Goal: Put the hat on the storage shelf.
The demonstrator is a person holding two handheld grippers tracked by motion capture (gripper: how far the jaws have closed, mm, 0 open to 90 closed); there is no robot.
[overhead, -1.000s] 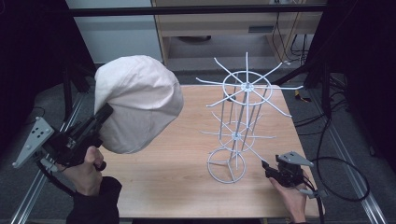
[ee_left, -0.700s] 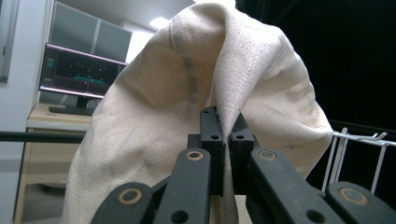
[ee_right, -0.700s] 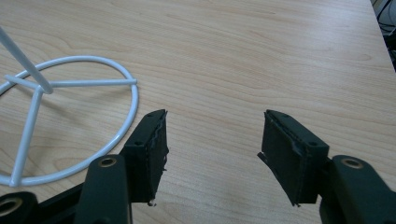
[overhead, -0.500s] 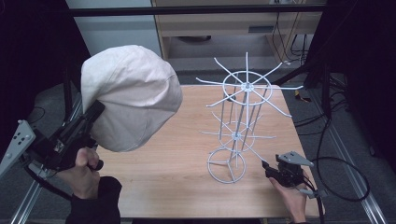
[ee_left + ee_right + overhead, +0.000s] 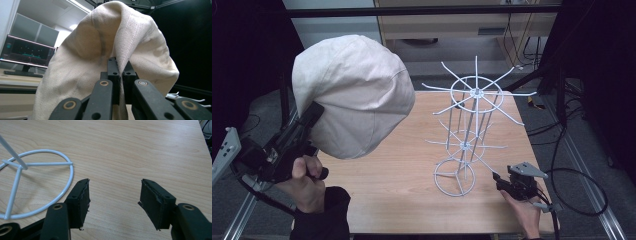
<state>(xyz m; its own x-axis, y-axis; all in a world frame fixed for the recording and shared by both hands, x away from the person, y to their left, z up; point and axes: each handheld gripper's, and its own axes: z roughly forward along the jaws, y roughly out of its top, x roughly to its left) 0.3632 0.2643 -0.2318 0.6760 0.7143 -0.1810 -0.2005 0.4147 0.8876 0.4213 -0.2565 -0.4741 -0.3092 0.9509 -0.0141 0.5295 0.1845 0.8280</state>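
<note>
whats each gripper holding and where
Left gripper pinches the cream hat by a fold of its fabric at the edge; right gripper is open, holding nothing.

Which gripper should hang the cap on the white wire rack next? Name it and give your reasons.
Left. The left gripper is already shut on the cream cap, holding it raised beside the wire rack. The right gripper is open with nothing between its jaws, low on the table by the rack's base ring.
</note>
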